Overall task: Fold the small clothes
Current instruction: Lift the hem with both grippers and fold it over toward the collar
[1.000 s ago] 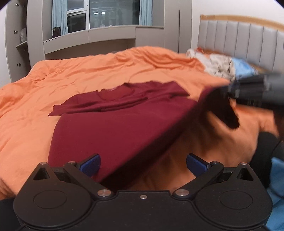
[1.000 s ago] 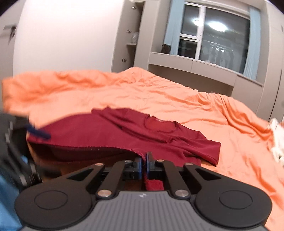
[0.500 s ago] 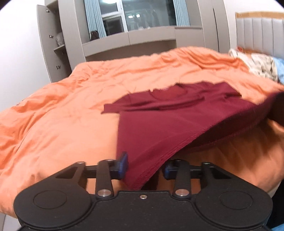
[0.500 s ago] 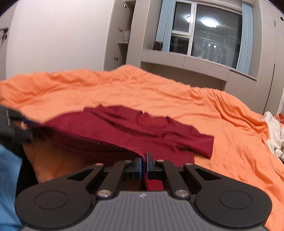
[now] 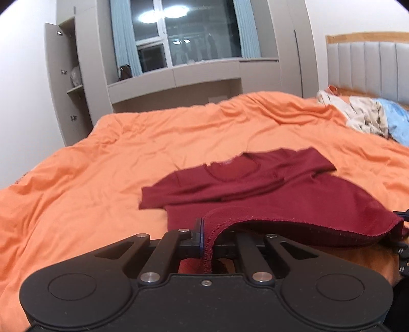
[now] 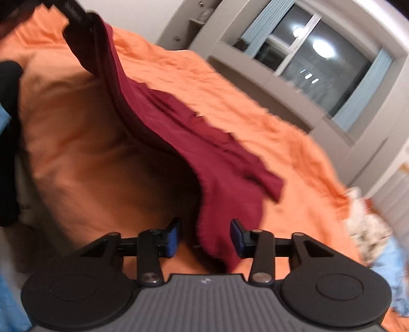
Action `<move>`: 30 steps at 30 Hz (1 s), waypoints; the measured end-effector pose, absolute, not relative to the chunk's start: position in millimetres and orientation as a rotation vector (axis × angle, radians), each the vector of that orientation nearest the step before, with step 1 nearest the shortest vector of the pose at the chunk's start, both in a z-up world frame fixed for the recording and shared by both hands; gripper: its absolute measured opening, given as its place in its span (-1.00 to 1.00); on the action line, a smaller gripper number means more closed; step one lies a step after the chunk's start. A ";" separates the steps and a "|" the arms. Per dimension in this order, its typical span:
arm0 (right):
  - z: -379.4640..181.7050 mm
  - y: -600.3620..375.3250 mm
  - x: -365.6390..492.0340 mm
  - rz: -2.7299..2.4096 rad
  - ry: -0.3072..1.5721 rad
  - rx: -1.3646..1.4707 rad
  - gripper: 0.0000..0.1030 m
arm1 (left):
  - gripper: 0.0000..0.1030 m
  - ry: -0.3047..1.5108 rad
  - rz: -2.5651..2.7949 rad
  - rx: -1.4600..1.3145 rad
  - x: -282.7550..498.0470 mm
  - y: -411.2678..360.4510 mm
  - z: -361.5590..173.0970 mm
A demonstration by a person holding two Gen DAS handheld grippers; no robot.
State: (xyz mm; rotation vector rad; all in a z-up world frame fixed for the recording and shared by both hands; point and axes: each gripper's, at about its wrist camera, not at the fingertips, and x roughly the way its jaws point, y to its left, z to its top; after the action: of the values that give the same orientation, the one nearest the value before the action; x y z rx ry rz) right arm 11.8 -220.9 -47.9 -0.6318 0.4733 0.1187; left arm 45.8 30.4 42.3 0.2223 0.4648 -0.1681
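A dark red T-shirt (image 5: 268, 184) lies on the orange duvet (image 5: 102, 166), collar and sleeves at the far end. My left gripper (image 5: 208, 237) is shut on the shirt's near hem corner and holds it lifted. In the right wrist view the shirt (image 6: 204, 153) hangs from the left gripper (image 6: 81, 23) at the top left down to the bed. My right gripper (image 6: 205, 235) is open, with the shirt's hem edge loose between its blue pads (image 6: 173, 236).
A pile of white and blue clothes (image 5: 370, 117) lies near the grey headboard (image 5: 368, 66); it also shows in the right wrist view (image 6: 370, 229). Grey cabinets and a window (image 5: 194, 38) stand past the bed's far side. Blue cloth (image 6: 10, 301) is at the near left.
My left gripper has closed on the hem corner and lifted it. My right gripper has opened, let go of the hem, and tilted.
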 end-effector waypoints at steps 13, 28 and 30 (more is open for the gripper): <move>32.6 -236.0 -53.3 -0.037 0.154 -0.509 -0.94 | -0.94 0.338 -0.172 0.146 -13.1 47.9 96.9; 72.2 -261.2 31.8 0.016 0.178 -0.445 -0.92 | -0.91 0.460 -0.372 0.204 86.3 49.1 136.5; 71.4 -270.2 62.2 0.027 0.189 -0.404 -0.92 | -0.91 0.498 -0.379 0.223 121.5 44.5 132.7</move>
State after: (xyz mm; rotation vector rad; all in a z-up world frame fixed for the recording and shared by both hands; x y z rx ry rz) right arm 62.2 -270.2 71.4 -0.4041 0.1888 0.0273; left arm 121.5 44.5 132.7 0.2234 0.4979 -0.3790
